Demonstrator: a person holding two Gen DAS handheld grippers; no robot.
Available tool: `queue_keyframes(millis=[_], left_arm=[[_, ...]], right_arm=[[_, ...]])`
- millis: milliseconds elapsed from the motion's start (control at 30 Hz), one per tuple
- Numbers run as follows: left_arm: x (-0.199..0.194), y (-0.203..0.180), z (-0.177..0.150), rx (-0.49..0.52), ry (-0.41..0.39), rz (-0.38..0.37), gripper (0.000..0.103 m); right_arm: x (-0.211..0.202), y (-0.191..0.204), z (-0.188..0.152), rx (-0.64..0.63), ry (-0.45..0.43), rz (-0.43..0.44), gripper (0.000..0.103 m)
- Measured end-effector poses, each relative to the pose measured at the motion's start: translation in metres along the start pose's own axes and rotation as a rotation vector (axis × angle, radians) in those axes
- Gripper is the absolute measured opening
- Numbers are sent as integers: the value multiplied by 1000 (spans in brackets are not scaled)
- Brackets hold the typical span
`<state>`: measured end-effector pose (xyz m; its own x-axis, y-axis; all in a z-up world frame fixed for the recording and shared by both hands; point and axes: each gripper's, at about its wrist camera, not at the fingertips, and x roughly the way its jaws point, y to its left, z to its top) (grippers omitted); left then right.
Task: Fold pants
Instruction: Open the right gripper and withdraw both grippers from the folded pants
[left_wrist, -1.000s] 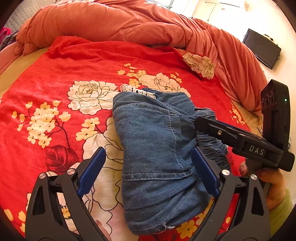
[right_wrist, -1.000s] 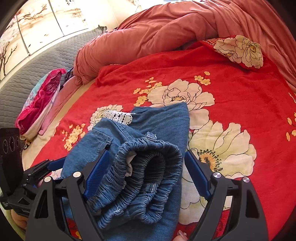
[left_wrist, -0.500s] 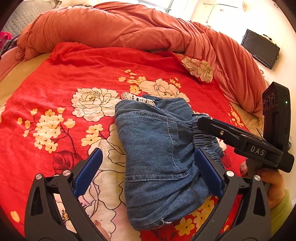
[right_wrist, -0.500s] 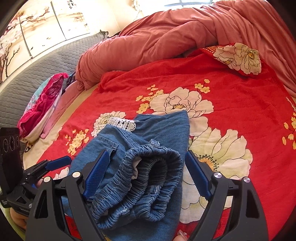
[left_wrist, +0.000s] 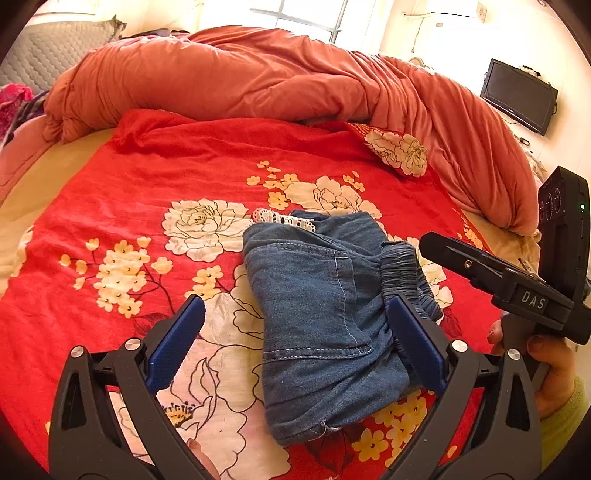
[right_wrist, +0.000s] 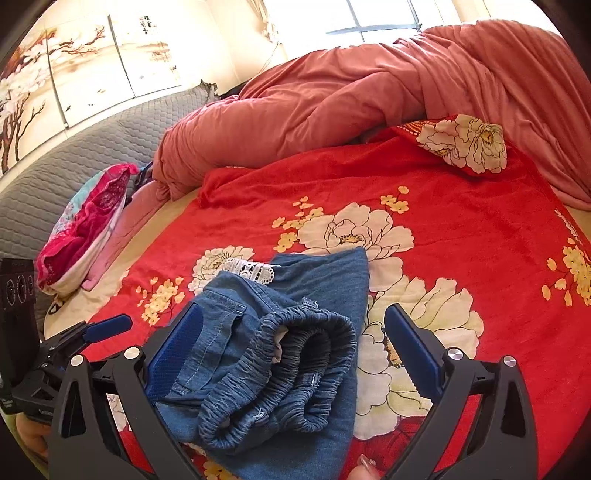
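A: Where do the pants (left_wrist: 325, 317) lie?

B: Folded on the bed (left_wrist: 122, 206)'s red floral cover, long axis running 12 to 6 in the left view. Left gripper (left_wrist: 295, 339) straddles the bundle's left half, jaws released. Right gripper (right_wrist: 291, 350), nearer the waistband (right_wrist: 280, 373) at its 6 o'clock, is opening, nothing pinched.

A: Change from earlier?

B: Both grippers have lifted off; the bundle sits smaller in view.

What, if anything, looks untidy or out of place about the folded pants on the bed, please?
The denim pants lie folded on the red floral bedspread, but loosely: the elastic waistband bulges open in rolls at the near end, and a strip of white lace trim pokes out at the far edge. Nothing looks damaged.
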<state>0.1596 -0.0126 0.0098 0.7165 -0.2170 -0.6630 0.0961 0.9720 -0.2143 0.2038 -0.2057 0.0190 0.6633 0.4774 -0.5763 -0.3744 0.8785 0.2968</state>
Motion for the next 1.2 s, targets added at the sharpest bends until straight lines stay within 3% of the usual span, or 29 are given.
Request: queue_keyframes(millis=[667,1200], left_arm=[[-39,-6,-3,11,-77,45,93],[-63,-15,-49,-8,-67,44,93]], right_arm=[[-56,19,-10,-42,-128,-47,98],[-88,36,-52,-107,-168,-101,98]])
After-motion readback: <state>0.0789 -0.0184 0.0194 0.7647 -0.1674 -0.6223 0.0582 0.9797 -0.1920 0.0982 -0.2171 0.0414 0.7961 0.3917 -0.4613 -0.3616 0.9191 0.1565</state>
